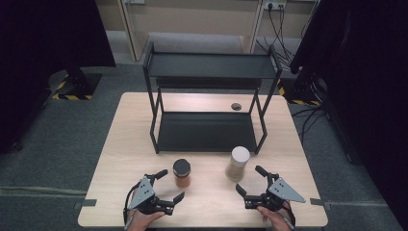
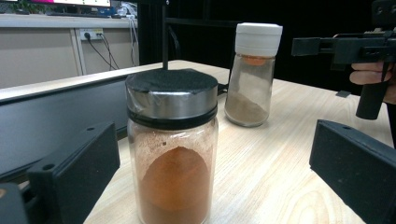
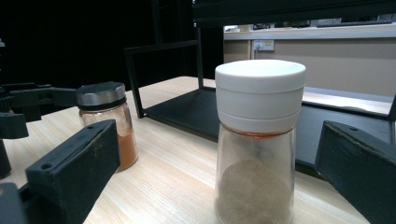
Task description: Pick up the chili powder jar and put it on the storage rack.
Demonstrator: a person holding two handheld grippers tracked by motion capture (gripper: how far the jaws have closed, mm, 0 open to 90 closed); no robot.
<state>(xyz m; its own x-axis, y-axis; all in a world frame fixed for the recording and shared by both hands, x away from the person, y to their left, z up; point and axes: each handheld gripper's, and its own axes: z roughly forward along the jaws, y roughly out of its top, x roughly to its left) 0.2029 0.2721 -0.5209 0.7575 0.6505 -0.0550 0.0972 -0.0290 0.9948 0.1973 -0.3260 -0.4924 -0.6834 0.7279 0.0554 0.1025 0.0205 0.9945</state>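
A glass jar of orange-brown powder (image 1: 182,173) (image 2: 172,154) with a black and metal lid stands on the wooden table (image 1: 130,144), just ahead of my left gripper (image 1: 171,185) (image 2: 215,140). Its jaws stand open on either side of the jar without touching it. To the right, a glass jar of grey-brown powder (image 1: 237,163) (image 3: 256,154) with a white cap stands in front of my right gripper (image 1: 249,179) (image 3: 219,140), which is open too, its pads apart from the glass. Each gripper view also catches the other jar (image 2: 252,74) (image 3: 107,126) farther off.
A black two-tier metal rack (image 1: 207,131) stands at the back middle of the table, both shelves bare. A small round grommet (image 1: 235,106) sits in the tabletop behind it. Grey carpet surrounds the table, with cables at the back right.
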